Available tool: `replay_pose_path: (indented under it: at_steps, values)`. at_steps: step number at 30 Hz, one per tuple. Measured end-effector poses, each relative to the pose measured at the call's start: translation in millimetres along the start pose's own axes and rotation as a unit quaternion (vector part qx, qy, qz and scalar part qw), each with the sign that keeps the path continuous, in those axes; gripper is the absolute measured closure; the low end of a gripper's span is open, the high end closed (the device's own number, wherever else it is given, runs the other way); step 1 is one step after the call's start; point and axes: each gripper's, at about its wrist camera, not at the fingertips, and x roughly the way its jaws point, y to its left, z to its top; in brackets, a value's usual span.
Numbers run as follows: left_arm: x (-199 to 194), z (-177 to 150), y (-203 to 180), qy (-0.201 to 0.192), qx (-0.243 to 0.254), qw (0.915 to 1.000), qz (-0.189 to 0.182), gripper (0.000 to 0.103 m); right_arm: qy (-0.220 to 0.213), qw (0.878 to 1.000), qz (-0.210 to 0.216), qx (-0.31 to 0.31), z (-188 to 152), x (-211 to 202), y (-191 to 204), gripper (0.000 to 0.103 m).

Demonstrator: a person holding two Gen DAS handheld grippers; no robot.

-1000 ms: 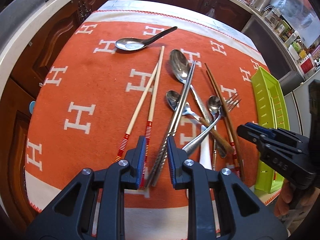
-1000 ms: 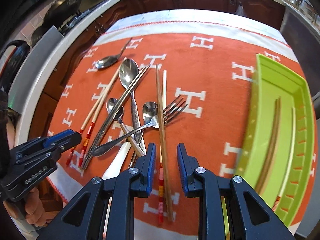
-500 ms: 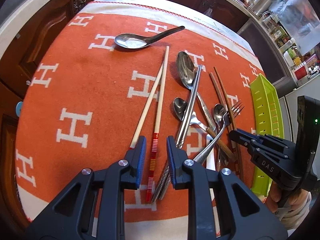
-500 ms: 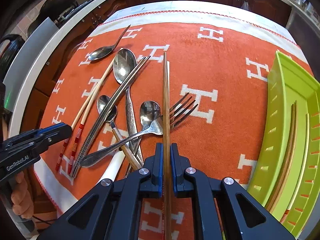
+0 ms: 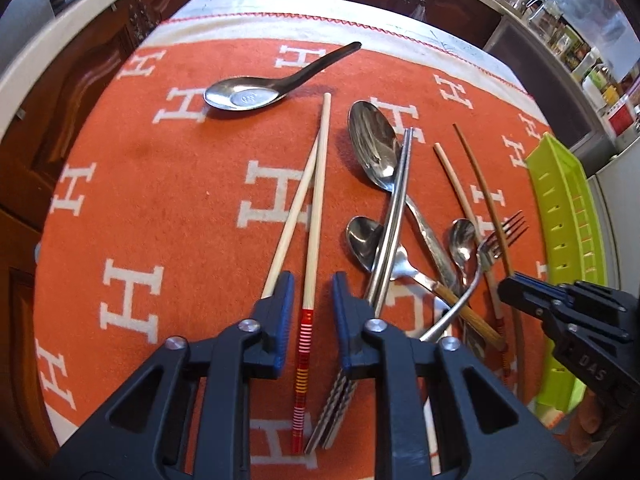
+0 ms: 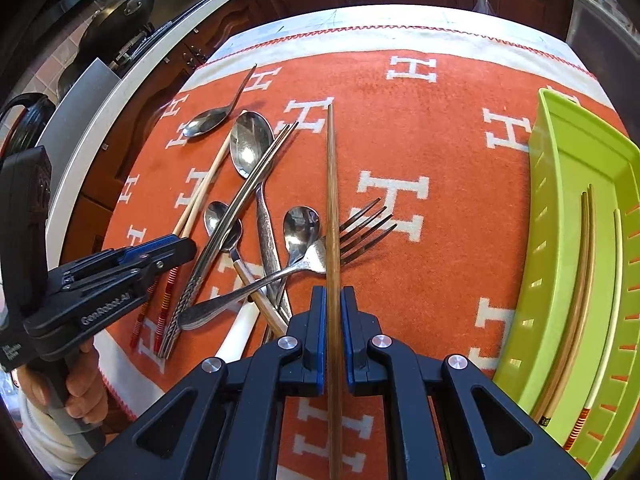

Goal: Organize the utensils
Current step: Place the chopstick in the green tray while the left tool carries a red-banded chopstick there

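Covering the counter, the orange cloth [image 6: 440, 128] carries a green tray [image 6: 568, 264] at its right edge, chopsticks already inside. My right tool [image 6: 334, 320] is clamped on a dark wooden chopstick [image 6: 331, 184]; my left tool [image 5: 311, 300] hangs spread around a pale red-banded chopstick [image 5: 314, 216], near the spoons and fork [image 5: 490, 244].

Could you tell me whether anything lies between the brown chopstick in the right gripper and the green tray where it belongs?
Nothing visible does. The right gripper is shut on the brown chopstick, and only bare orange cloth lies between it and the green tray. The fork lies beneath the chopstick, its tines pointing towards the tray.
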Motion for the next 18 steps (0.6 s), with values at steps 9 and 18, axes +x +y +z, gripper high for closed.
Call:
replay_pose_path:
  at_steps: [9, 18]
  values:
    - [-21, -9, 1, -0.012, -0.022, 0.9995, -0.02, 0.1, -0.016, 1.0, 0.006, 0.007, -5, -12, -4, 0.096]
    - [-72, -26, -22, -0.034, -0.007, 0.9979, -0.054, 0.1, -0.048, 0.998, 0.018, 0.023, -18, -45, -9, 0.096]
